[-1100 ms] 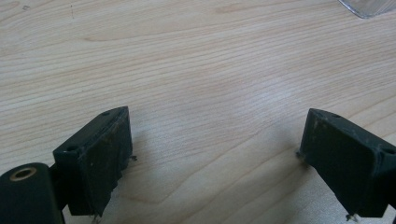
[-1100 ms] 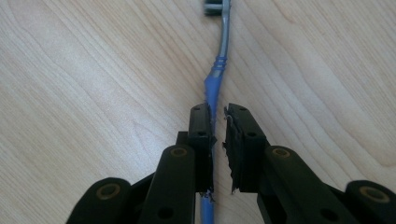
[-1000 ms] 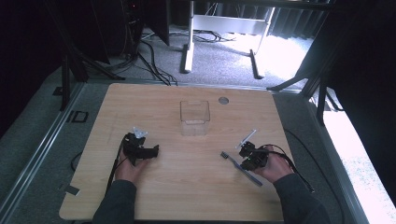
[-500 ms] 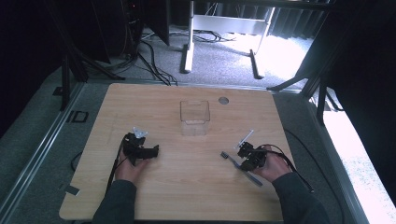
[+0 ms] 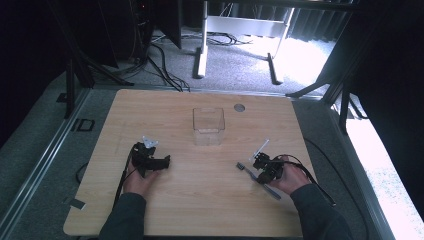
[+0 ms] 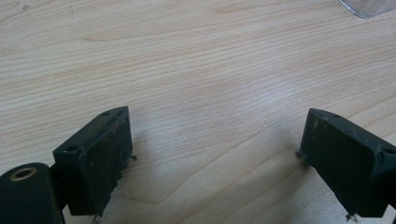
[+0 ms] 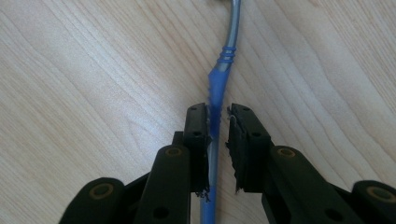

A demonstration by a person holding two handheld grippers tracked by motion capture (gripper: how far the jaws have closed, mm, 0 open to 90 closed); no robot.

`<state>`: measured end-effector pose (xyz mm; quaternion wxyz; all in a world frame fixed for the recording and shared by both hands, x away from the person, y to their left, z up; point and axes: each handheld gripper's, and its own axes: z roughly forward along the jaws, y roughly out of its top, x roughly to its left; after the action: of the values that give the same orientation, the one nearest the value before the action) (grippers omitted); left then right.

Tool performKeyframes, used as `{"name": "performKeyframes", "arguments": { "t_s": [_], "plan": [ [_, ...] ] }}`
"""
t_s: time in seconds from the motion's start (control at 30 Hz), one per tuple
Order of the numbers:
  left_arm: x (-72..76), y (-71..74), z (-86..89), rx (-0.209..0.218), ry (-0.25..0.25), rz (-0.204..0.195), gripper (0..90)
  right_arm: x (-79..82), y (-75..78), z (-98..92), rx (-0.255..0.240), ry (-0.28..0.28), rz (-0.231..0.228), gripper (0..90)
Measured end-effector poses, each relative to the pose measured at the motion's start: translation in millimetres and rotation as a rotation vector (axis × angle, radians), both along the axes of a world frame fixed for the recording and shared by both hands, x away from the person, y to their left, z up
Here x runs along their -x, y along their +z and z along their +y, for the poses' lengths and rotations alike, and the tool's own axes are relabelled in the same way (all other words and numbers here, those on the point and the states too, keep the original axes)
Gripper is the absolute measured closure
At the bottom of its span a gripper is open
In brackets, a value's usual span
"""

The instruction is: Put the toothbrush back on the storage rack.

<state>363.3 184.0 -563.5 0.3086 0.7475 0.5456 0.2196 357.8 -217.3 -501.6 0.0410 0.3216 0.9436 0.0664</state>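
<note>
One toothbrush (image 7: 218, 88) is lying flat on the wooden table (image 5: 200, 200), in front of the person's right hand and well apart from the clear plastic box (image 5: 208, 126) standing near the middle. The right gripper (image 7: 217, 116) is sitting low over its blue handle, jaws straddling it; they have just been opening, and now a slim gap is showing on the right side of the handle while the left pad is lying right against it, so nothing is being pinched. The brush is resting on the wood, not in a grip.

I am judging it to be a light, stiff plastic thing, thin and smooth, likely to twist or slip if caught on its rounded edges. The ribbed stretch where the blue meets the grey neck is looking like the surest place to take hold, across the flatter sides, fairly near the middle so the head end is not drooping.

The left gripper (image 6: 212, 154) is resting on bare wood off to the other side, jaws standing wide with nothing between them.
</note>
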Motion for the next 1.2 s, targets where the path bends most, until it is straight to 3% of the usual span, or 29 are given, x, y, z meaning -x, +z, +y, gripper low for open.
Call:
{"name": "performKeyframes", "arguments": {
  "t_s": [1.2],
  "plan": [
    [0.0, 0.0, 0.0, 0.0, 0.0, 0.0, 9.6, -4.5, -14.4, 5.8, 0.056, 0.002, 0.016, 80.6]
  ]
}}
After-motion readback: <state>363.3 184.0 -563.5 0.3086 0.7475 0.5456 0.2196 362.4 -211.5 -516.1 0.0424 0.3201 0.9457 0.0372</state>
